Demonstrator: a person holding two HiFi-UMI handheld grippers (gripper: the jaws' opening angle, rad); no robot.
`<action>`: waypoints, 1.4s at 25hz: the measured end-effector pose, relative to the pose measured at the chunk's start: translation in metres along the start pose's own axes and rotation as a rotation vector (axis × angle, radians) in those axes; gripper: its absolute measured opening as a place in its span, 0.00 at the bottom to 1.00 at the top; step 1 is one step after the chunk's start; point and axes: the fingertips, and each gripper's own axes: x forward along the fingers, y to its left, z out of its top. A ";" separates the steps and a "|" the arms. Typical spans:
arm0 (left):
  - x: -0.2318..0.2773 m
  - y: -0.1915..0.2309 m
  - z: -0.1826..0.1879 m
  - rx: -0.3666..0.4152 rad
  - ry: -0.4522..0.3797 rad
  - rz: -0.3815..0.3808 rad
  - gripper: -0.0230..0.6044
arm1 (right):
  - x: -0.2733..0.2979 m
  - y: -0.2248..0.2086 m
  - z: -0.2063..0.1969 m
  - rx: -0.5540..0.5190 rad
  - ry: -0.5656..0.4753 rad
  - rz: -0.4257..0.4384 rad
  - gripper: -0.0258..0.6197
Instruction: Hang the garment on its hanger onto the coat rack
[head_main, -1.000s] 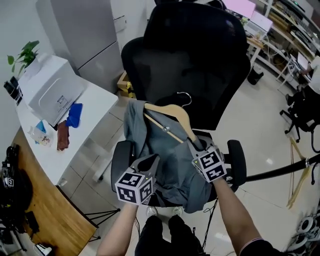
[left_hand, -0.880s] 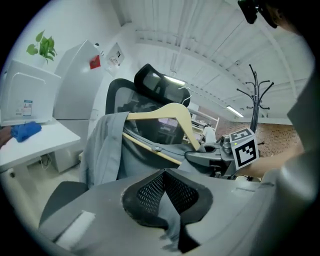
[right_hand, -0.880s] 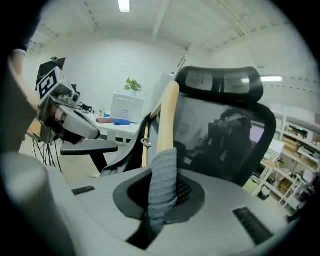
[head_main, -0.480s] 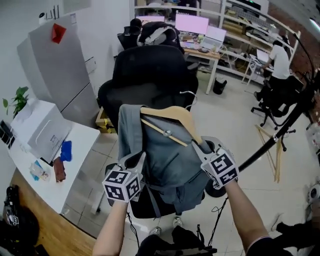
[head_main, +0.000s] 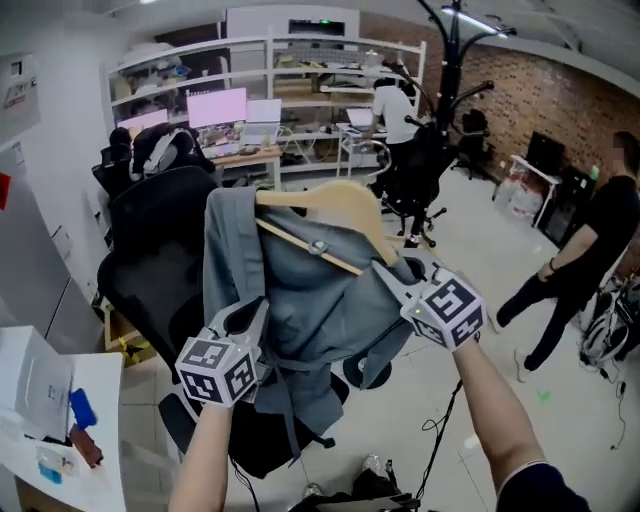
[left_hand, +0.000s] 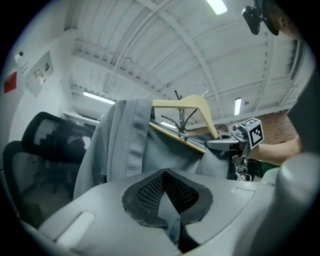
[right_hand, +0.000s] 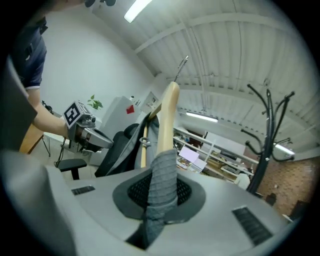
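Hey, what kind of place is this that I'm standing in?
Most likely a shared office or lab workspace. Desks with lit monitors run along the back wall, open shelving loaded with gear stands above them, and black swivel office chairs sit around the floor.

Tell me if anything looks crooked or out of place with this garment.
Yes. The grey garment sits lopsided on the wooden hanger: piled over the arm at the head view's left, while most of the other arm is bare wood. It might slip.
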 end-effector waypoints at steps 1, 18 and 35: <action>0.010 -0.018 0.008 0.007 -0.010 -0.041 0.04 | -0.022 -0.012 0.002 0.002 0.009 -0.034 0.08; 0.105 -0.271 0.017 0.023 -0.020 -0.447 0.04 | -0.297 -0.124 -0.057 -0.005 0.257 -0.377 0.08; 0.147 -0.298 -0.021 0.014 0.037 -0.358 0.04 | -0.302 -0.209 -0.131 -0.019 0.315 -0.354 0.08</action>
